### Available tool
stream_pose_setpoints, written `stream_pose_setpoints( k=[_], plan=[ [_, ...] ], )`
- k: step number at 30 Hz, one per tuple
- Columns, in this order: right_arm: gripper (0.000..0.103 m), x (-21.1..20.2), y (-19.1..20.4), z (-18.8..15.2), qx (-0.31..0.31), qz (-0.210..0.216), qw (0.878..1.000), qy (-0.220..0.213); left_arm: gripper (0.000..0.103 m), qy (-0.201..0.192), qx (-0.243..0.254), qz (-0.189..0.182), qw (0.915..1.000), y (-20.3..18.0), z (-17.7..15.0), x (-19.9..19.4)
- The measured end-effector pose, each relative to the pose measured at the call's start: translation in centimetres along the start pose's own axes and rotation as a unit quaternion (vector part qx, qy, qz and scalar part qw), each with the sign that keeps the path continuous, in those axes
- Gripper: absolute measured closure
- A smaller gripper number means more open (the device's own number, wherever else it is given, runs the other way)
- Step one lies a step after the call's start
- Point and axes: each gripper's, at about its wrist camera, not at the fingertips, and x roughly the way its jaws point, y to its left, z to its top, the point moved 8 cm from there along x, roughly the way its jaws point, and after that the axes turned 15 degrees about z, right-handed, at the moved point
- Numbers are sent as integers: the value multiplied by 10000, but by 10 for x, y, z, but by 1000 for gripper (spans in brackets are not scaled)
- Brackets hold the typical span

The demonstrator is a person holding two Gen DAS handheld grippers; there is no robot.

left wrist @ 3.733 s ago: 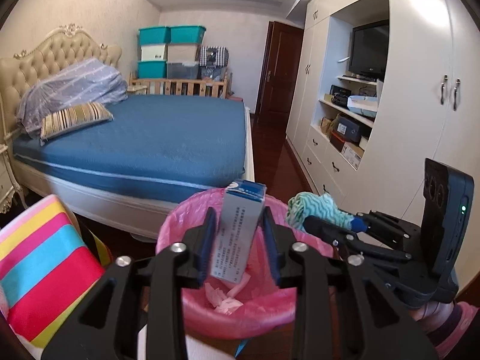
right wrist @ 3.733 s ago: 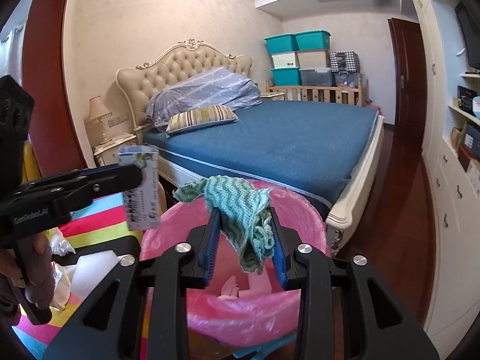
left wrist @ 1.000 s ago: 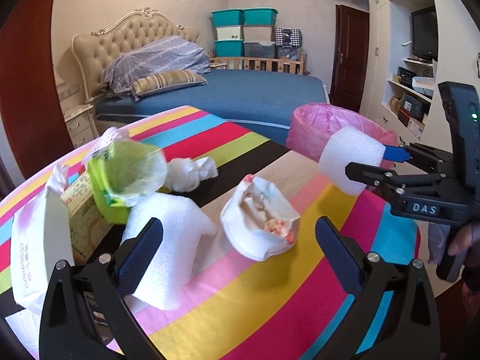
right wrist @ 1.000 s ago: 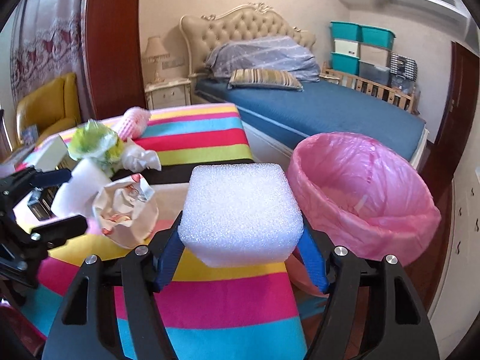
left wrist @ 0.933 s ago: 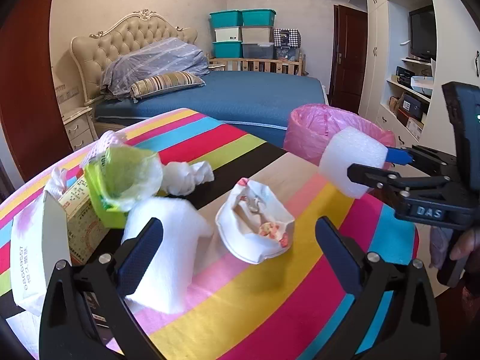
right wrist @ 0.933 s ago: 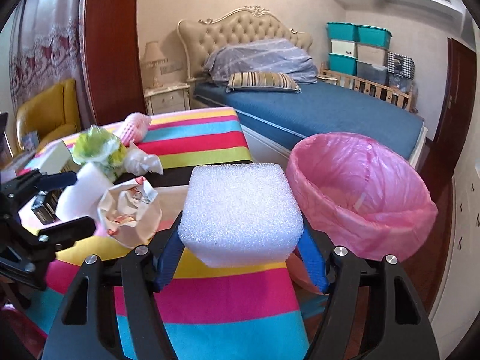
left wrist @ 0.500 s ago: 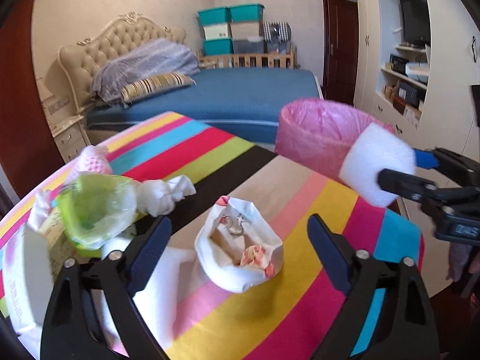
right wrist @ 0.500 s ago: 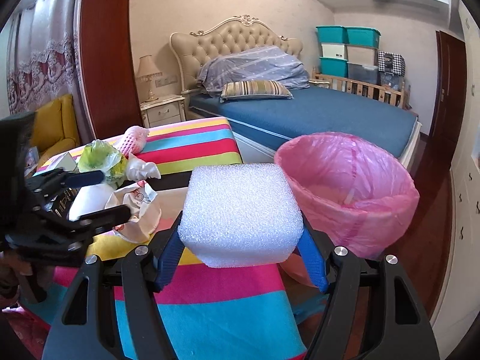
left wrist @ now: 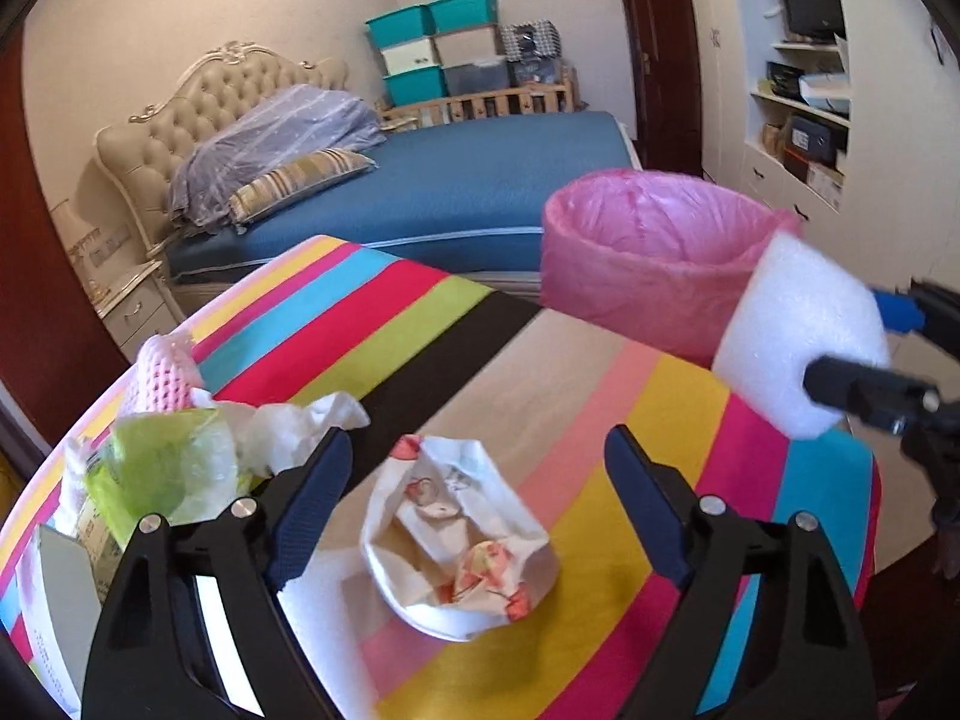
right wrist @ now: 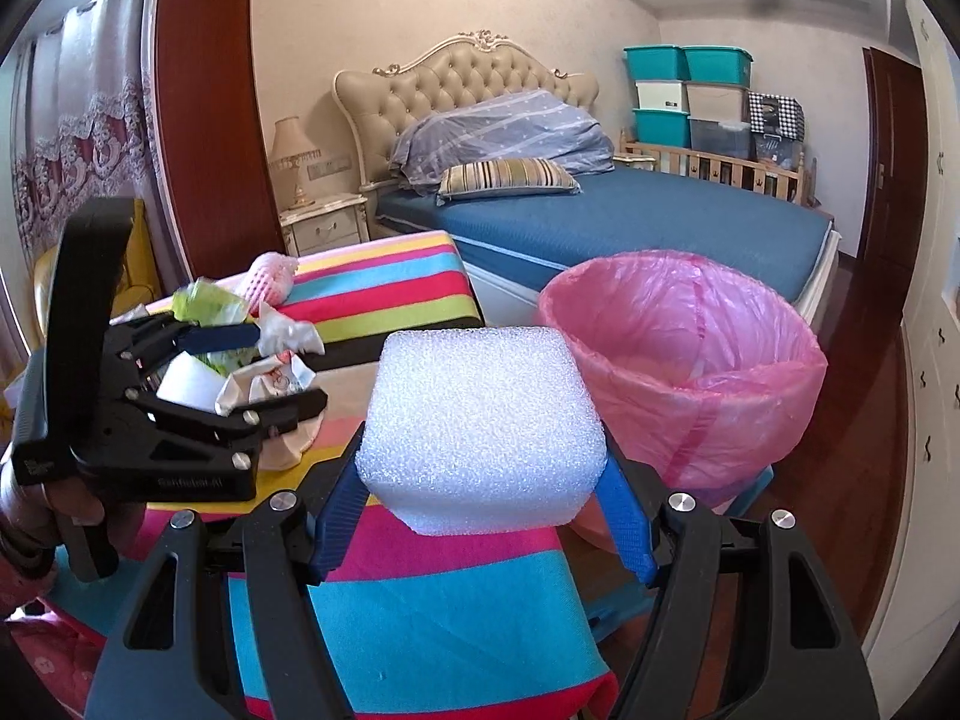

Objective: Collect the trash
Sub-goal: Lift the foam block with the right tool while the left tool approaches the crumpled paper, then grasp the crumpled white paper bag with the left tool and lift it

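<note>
My right gripper (right wrist: 480,483) is shut on a white foam block (right wrist: 480,426) and holds it above the table's striped cloth (right wrist: 420,618), just left of the pink-lined trash bin (right wrist: 690,384). The block also shows in the left wrist view (left wrist: 798,336), in front of the bin (left wrist: 648,252). My left gripper (left wrist: 474,498) is open, its jaws on either side of a crumpled white paper bag with a red print (left wrist: 462,540) that lies on the table. It also shows in the right wrist view (right wrist: 264,372).
More trash lies at the table's left: a green plastic wrapper (left wrist: 162,468), a crumpled tissue (left wrist: 300,426), a pink foam net (left wrist: 165,372), a white foam piece (left wrist: 324,600) and a carton (left wrist: 54,612). A blue bed (left wrist: 468,186) stands behind the table.
My left gripper has moved forward and down over the paper bag and narrowed somewhat. My right gripper has carried the foam block closer to the bin.
</note>
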Motion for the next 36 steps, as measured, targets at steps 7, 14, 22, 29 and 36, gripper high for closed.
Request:
stream_pose_setpoints(
  k=[7,14,22,29,36],
  plan=[
    [36,-2,3,3,37,3,10000,-14,39,337,44,-230,9992,1,-13,12],
    [36,-2,10,5,11,56,10000,-23,29,537,635,-62,9965,-10,-25,20],
    [36,-12,10,8,-5,12,10000,-88,45,230,58,-360,9991,11,-25,1],
    [36,-10,43,3,-125,303,9995,-41,45,-439,-983,-690,9918,56,-24,-50],
    [36,-6,89,3,-534,446,9975,-97,44,-948,-1610,-426,9815,94,-27,-96]
  ],
)
